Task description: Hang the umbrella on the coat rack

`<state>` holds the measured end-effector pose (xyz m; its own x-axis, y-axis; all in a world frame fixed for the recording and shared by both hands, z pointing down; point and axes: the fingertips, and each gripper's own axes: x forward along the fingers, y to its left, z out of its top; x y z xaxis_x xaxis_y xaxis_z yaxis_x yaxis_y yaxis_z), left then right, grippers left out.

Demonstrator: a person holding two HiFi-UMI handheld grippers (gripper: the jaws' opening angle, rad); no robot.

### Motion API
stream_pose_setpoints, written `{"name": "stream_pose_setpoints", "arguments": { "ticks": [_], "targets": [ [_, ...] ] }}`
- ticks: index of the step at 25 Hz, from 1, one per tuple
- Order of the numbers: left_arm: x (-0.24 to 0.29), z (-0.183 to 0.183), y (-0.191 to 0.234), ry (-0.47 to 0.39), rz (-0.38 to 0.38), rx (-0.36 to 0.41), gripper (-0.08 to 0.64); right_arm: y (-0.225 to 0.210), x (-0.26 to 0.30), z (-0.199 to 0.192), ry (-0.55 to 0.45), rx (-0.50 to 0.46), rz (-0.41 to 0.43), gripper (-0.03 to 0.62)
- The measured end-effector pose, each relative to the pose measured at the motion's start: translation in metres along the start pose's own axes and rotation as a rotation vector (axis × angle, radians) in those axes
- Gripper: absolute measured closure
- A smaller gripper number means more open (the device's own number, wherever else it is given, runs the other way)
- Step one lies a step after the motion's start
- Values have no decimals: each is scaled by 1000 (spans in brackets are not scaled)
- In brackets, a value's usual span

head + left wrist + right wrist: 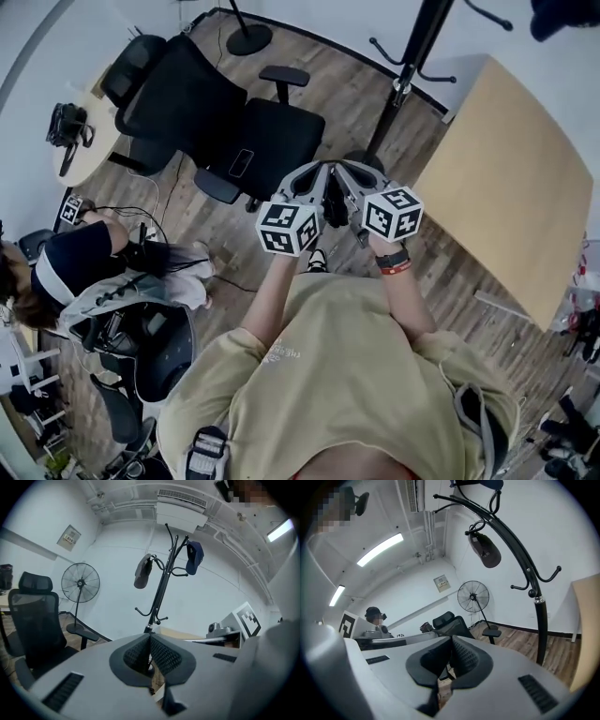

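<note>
Left gripper (150, 638) closed, right gripper (451, 641) closed, coat rack (162, 583) ahead

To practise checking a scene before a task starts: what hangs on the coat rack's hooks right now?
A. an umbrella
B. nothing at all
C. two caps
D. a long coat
C: the left gripper view shows the coat rack with a grey cap on one upper hook and a blue cap on another.
</note>
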<state>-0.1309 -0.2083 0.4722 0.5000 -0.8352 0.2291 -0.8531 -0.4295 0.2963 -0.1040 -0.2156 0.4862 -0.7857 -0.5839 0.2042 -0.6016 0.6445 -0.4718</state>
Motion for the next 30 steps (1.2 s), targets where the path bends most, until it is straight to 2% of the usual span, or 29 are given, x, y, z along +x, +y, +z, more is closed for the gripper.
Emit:
{"name": "stream_pose_setpoints", "arguments": {
  "ticks": [8,12,19,30],
  "targets": [
    [34,-7,-24,81,-219,37,537,-35,-23,3,-86,54,-195,574],
    [56,-3,-39,103,-296,39,537,-55,-35,16,-114,63,-271,574],
    [93,7,-53,114,-357,78,537,-85,-44,37,-159,69,-318,574],
    [159,4,-55,127,-363,63,537,-147,-44,57,-149,80,-344,574]
  ]
}}
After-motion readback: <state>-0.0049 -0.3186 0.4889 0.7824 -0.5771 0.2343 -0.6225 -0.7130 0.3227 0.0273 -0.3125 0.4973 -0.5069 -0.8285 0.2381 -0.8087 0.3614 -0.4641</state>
